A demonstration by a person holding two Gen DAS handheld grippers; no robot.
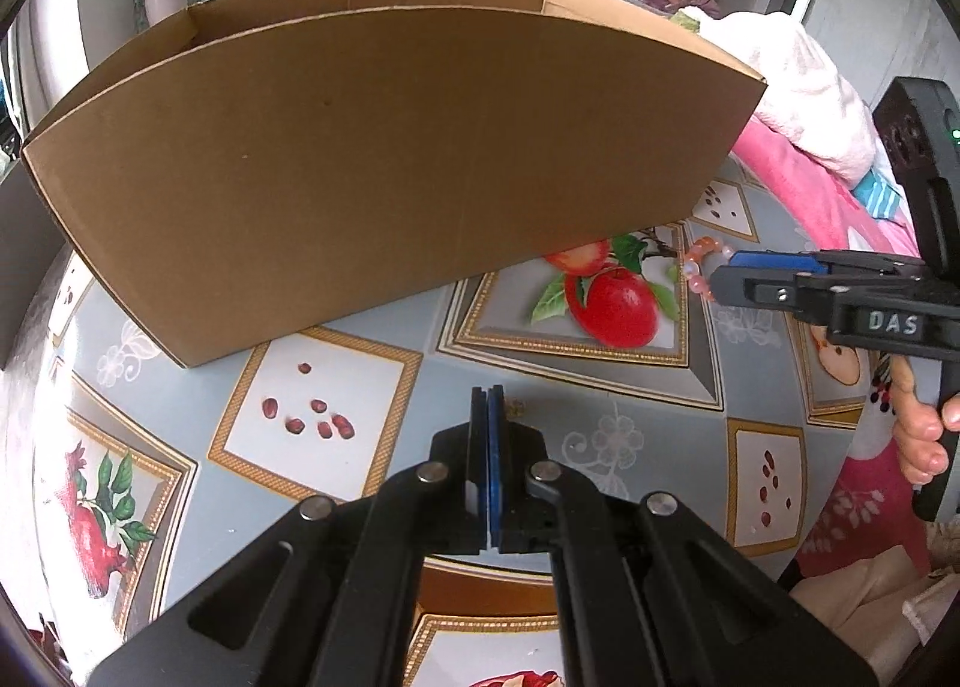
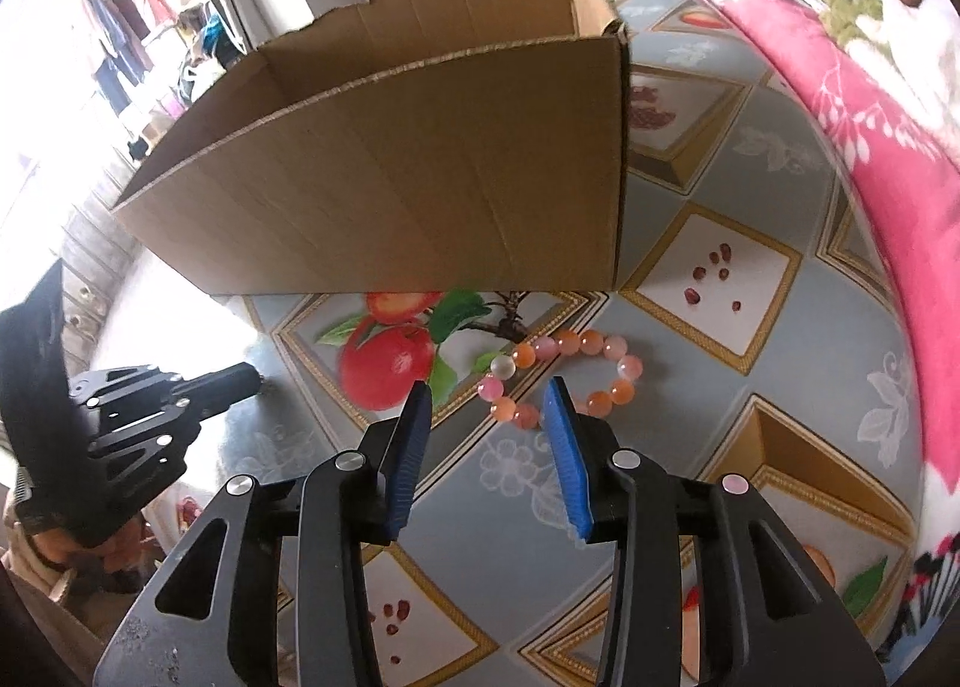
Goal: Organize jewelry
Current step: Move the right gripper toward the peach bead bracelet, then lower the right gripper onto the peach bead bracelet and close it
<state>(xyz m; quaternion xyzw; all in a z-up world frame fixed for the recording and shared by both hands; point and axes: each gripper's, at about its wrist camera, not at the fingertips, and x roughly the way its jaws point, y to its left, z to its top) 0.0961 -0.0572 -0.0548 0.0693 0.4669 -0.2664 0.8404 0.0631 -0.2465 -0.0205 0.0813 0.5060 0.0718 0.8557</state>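
The bead bracelet (image 2: 564, 378) lies flat on the patterned tablecloth (image 2: 708, 387), centre of the right wrist view, below the cardboard box (image 2: 420, 177). The right gripper (image 2: 489, 417) hovers spread, nothing between its pads; a shallow pinch could roll beads away. The left gripper (image 1: 487, 417), lower centre, is pressed together, empty.

Surface: table (image 2: 708, 405) under a grey-blue cloth printed with fruit and gold-framed squares | On it: open cardboard box (image 2: 420, 195), upright; bead bracelet (image 2: 564, 381) of pink and orange beads lying flat just before box's near wall, apart | Right edge: pink blanket (image 2: 870, 159)
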